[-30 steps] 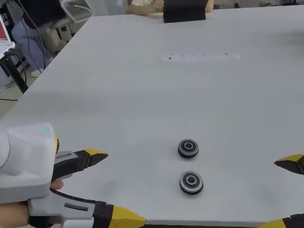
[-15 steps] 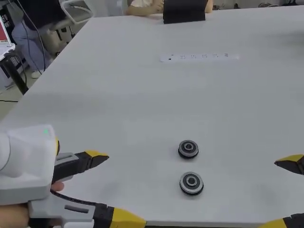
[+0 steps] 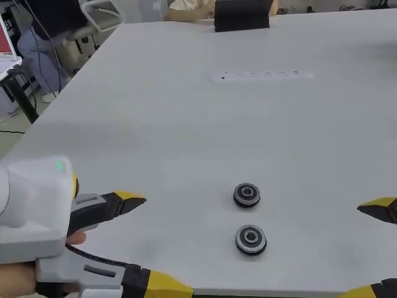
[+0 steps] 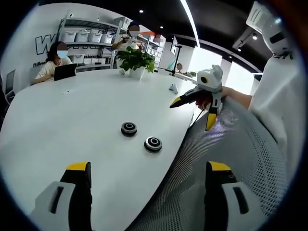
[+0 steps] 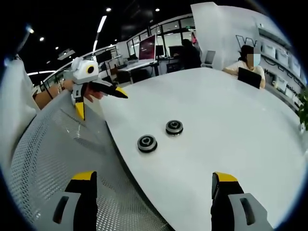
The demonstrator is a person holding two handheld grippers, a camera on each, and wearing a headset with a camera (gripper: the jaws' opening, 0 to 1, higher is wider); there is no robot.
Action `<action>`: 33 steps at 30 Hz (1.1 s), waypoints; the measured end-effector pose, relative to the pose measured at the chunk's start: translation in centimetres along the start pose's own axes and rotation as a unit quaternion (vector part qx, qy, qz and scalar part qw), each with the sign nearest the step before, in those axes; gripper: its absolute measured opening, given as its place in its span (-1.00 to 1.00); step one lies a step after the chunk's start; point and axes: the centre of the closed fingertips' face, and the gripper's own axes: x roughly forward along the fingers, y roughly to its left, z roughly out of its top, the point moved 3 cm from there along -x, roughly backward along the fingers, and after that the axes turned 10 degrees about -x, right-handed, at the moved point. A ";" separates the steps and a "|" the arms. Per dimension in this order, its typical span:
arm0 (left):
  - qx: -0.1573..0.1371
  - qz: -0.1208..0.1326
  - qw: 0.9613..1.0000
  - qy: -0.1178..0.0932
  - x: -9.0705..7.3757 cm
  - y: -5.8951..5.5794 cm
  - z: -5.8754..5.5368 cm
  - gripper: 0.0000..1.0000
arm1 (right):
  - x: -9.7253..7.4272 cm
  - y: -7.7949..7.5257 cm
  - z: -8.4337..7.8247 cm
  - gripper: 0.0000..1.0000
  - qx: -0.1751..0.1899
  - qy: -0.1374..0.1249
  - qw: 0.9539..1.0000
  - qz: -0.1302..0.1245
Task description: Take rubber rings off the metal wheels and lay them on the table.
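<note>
Bringing both tongs in is the step, I judge: one should pin the near wheel (image 3: 250,239) by its metal hub while the other peels its dark rubber ring (image 3: 251,251) outward. Spread and empty, the left tongs (image 3: 155,243) and right tongs (image 5: 154,176) hang well to either side of that wheel. The second wheel (image 3: 247,194) lies flat just beyond it on the surface (image 3: 186,124); both are silvery, their dark bands still on.
</note>
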 end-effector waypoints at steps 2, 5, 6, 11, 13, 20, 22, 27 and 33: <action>0.003 -0.010 1.000 -0.006 -0.2 -0.5 0.4 0.98 | -0.1 0.0 0.2 0.98 -0.005 -0.002 1.000 -0.001; 0.010 -0.019 0.999 -0.029 -0.8 -1.2 1.7 0.98 | -0.2 -0.3 0.7 0.98 -0.010 -0.004 1.000 -0.006; 0.012 -0.017 0.999 -0.030 -0.9 -1.2 1.9 0.98 | -0.3 -0.3 1.2 0.98 -0.016 -0.009 1.000 -0.007; 0.030 -0.008 0.999 -0.032 -1.5 -1.1 2.7 0.98 | -0.8 -0.9 3.4 0.98 -0.038 -0.031 0.999 -0.012; 0.036 -0.008 0.999 -0.035 -1.7 -1.2 3.1 0.98 | -1.0 -1.1 4.1 0.98 -0.045 -0.035 0.998 -0.012; 0.074 -0.001 0.996 -0.049 -2.6 -1.6 5.4 0.98 | -1.4 -1.4 6.1 0.90 -0.069 -0.051 0.996 -0.009; 0.081 -0.007 0.995 -0.061 -2.8 -1.9 6.5 0.98 | -1.5 -1.6 6.9 0.90 -0.074 -0.059 0.995 -0.012; 0.109 -0.018 0.991 -0.076 -3.0 -2.4 8.5 0.96 | -1.8 -2.1 9.0 0.88 -0.088 -0.080 0.993 -0.017; 0.133 -0.025 0.988 -0.079 -2.6 -2.7 10.0 0.94 | -1.5 -2.2 11.0 0.86 -0.103 -0.095 0.990 -0.017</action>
